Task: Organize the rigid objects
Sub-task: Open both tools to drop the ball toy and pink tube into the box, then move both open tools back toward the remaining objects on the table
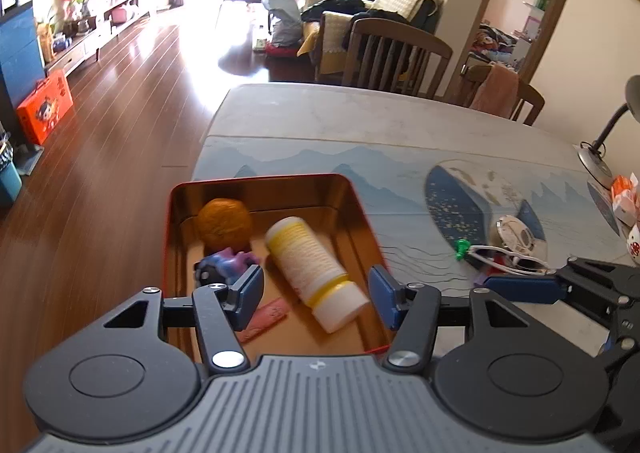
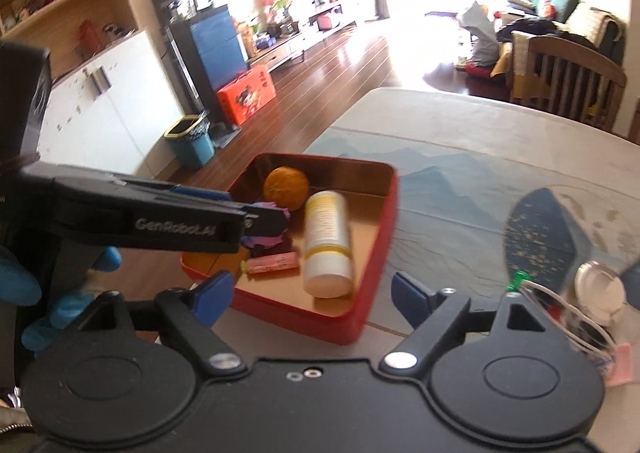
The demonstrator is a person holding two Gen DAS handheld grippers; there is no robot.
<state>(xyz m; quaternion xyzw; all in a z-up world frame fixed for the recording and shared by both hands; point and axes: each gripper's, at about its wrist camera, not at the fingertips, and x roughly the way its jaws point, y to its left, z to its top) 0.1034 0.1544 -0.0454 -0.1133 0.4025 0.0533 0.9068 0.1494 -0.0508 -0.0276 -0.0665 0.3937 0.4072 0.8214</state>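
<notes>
A white cylindrical plastic bottle with yellow bands [image 1: 316, 271] is seen lying inside the red rectangular metal tin [image 1: 362, 209], beside an orange ball [image 1: 224, 224] and what may be a purple toy [image 1: 226, 263]. The left gripper [image 1: 316, 295] and right gripper [image 2: 312, 293] are held apart and empty above it.
</notes>
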